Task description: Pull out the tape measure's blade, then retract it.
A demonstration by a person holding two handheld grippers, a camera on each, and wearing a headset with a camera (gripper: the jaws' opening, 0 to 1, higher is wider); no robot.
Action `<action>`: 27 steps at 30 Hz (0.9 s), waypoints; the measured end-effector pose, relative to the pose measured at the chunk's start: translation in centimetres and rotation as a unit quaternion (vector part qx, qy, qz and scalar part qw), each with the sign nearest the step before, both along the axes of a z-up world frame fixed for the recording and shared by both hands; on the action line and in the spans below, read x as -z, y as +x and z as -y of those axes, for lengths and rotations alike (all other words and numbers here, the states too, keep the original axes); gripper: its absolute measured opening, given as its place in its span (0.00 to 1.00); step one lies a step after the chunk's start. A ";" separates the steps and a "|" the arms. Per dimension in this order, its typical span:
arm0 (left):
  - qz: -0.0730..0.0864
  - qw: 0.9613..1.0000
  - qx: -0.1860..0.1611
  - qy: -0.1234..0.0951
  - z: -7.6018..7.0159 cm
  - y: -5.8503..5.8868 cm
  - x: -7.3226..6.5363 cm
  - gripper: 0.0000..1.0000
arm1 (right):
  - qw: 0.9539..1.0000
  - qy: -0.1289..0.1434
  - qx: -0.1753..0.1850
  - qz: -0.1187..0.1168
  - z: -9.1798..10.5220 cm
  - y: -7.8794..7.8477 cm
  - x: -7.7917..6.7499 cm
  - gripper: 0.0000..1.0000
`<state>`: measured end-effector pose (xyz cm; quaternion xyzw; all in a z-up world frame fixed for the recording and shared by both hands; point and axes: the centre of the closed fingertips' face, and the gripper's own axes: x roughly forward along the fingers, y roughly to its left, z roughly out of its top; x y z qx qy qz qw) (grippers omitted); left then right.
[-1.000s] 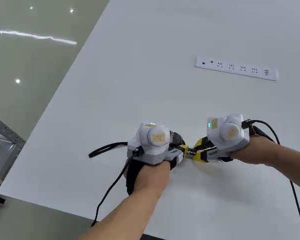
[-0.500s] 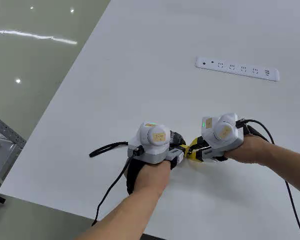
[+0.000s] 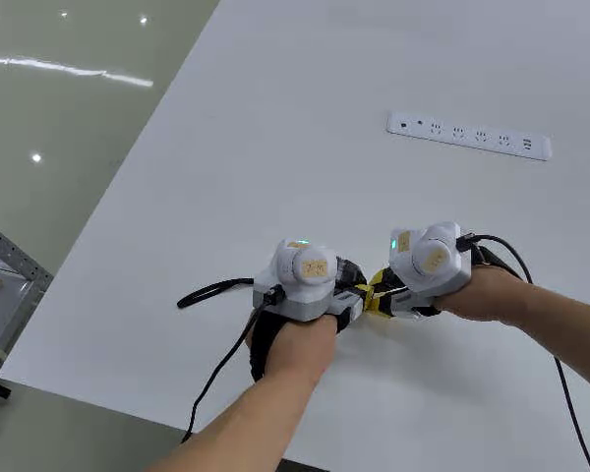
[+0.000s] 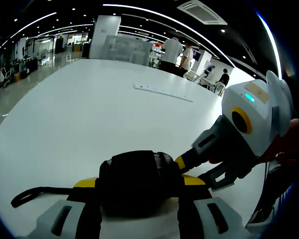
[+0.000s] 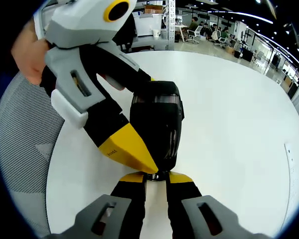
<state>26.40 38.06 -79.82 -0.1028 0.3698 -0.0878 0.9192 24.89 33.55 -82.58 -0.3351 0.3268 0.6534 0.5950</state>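
Bright, even light is coming down from ceiling strips (image 4: 139, 7) high above my left claw (image 4: 139, 189), washing the white worktop (image 3: 305, 108) nearly flat. Only faint, soft shadows are gathering just under both claws. Left of my left claw, the glossy floor (image 3: 69, 98) is throwing back glare streaks and spots. The black tape measure (image 5: 157, 124) just ahead of my right claw (image 5: 157, 175) is catching a dull sheen. Both claw views are bowing hard at their edges.

A white power strip (image 3: 468, 135) lies on the white workbench (image 3: 275, 128).
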 end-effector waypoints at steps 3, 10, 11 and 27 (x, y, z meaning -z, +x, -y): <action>0.000 1.000 0.000 0.001 0.0 0.0 0.0 0.58 | 1.000 0.000 0.003 0.001 0.0 0.0 0.0 0.12; 0.001 1.000 0.001 0.001 0.0 0.0 0.0 0.58 | 1.000 -0.003 0.001 0.003 0.0 0.0 0.0 0.12; 0.001 1.000 0.001 0.001 0.0 0.0 0.0 0.58 | 1.000 -0.003 0.001 0.003 0.0 0.0 0.1 0.12; 0.008 1.000 -0.002 -0.001 0.0 0.0 -0.1 0.61 | 1.000 -0.005 0.007 0.005 0.0 -0.1 0.2 0.14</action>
